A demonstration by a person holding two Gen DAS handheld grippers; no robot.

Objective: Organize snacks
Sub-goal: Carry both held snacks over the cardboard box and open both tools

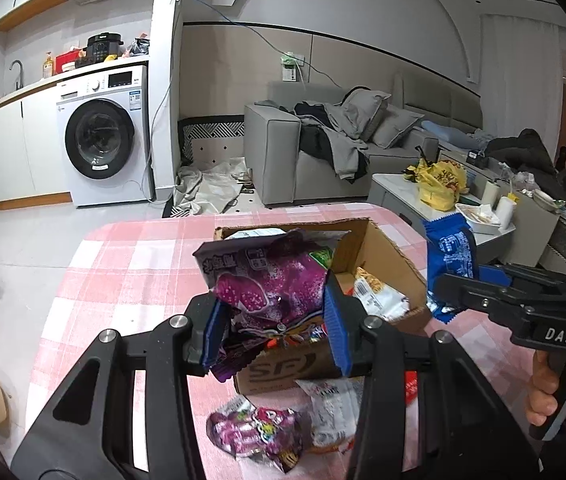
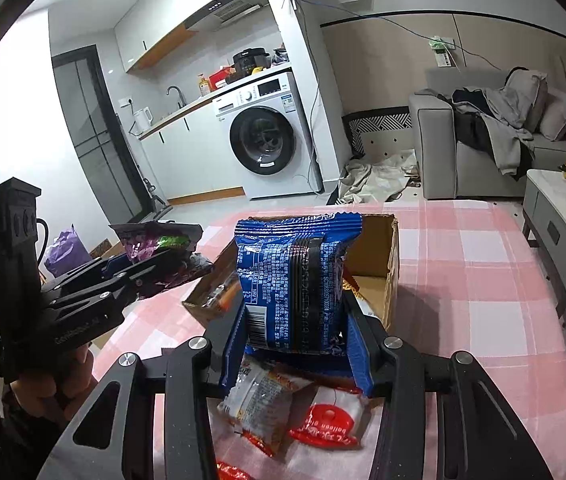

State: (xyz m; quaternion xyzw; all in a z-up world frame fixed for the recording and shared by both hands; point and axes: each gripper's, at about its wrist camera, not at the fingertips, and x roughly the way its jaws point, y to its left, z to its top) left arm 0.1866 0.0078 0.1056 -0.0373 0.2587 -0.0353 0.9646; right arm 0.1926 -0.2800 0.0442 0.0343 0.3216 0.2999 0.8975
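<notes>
Both tongs hold snack packs over an open brown cardboard box on the pink-checked cloth surface.

Left tongs clamp a crinkled purple foil pack; right tongs clamp a blue foil pack, its small print illegible. Box front reads "SF", partly hidden. Red-and-white wrapper reads "balloon", rest cut off.

The left claw is clamped on a purple snack packet, its blue pads pressing both sides. The right claw grips a blue packet upright. A hand wraps the right claw's handle; both claws tilt downward.
</notes>
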